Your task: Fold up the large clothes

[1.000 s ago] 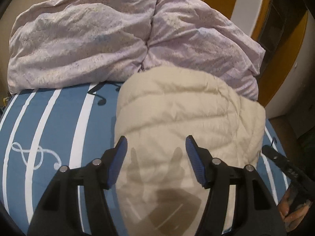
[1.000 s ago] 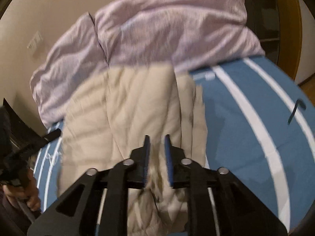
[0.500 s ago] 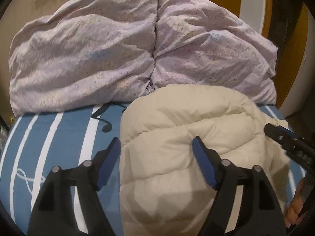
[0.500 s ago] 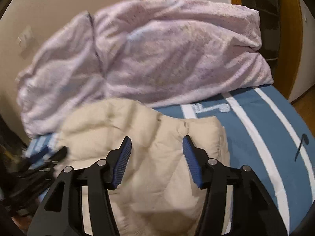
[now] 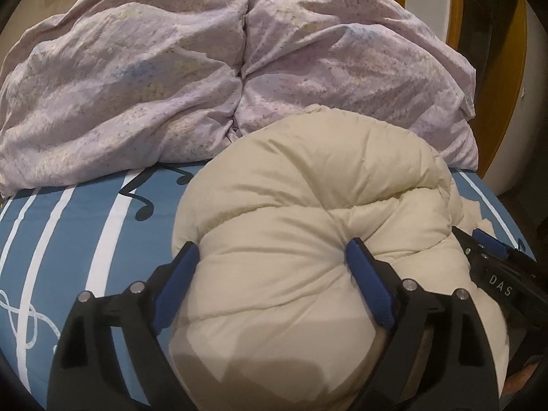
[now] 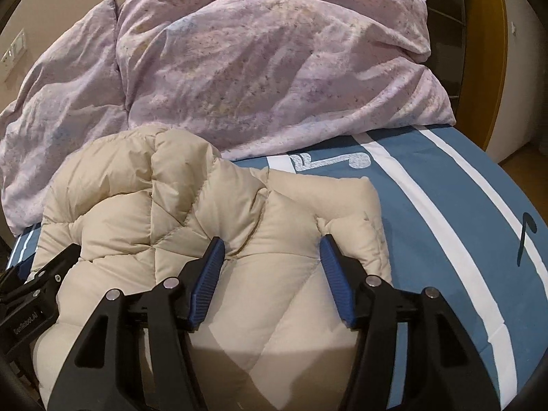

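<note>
The left tool (image 5: 272, 255) presses down on the cream puffer jacket (image 5: 308, 226), jaws opening wide astride a puffy fold. The jacket lies folded on the bed (image 6: 445, 226). The right tool (image 6: 272, 251) – also opening, unclamped – flattens its other side.

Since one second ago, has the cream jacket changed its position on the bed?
Yes. In the left wrist view the cream jacket was spread long toward the purple duvet; now it is doubled over into a thick bundle on the blue sheet.
</note>
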Demonstrator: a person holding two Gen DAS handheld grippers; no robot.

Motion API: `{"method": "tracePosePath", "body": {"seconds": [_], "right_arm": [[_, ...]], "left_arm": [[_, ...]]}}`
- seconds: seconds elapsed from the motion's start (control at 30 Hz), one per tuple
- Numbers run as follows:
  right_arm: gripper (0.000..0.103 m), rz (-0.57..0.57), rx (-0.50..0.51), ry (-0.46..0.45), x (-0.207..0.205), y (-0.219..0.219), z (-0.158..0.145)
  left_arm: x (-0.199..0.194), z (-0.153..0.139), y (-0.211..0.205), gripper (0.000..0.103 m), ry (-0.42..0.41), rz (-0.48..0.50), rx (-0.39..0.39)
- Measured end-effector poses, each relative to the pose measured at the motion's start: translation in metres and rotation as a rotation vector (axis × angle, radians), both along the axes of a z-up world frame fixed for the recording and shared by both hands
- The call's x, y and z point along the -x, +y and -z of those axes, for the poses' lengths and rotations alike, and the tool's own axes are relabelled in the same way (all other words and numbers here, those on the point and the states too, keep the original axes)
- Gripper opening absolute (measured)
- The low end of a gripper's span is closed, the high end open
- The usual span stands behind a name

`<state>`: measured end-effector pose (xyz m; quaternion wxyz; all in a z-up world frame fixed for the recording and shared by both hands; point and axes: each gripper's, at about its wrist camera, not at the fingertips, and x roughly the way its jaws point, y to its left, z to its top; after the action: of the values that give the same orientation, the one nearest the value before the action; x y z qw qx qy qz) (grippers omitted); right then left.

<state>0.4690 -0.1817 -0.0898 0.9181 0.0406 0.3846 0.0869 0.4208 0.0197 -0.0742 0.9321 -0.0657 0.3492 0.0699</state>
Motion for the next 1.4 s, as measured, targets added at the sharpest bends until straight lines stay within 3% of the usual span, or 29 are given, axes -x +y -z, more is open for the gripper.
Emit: {"method": "tracePosePath", "body": {"seconds": [0.2, 0.43, 0.9, 1.4], "right_arm": [[0.062, -0.002, -0.012, 0.002, -0.003, 0.001, 0.006], [0.062, 0.007, -0.030, 0.010, -0.005, 0.000, 0.008], [0.063, 0.015, -0.022, 0.022, -0.008, 0.002, 0.009], [0.063, 0.011, -0.024, 0.021, -0.008, 0.001, 0.008]], "left_arm": [[-0.003, 0.010, 0.006, 0.093, -0.003, -0.016, 0.032], [-0.007, 0.015, 0.001, 0.095, 0.010, -0.038, -0.001], [-0.014, 0.020, 0.007, 0.101, 0.048, -0.058, 0.021], [-0.015, 0.021, 0.008, 0.101, 0.052, -0.059, 0.019]]}}
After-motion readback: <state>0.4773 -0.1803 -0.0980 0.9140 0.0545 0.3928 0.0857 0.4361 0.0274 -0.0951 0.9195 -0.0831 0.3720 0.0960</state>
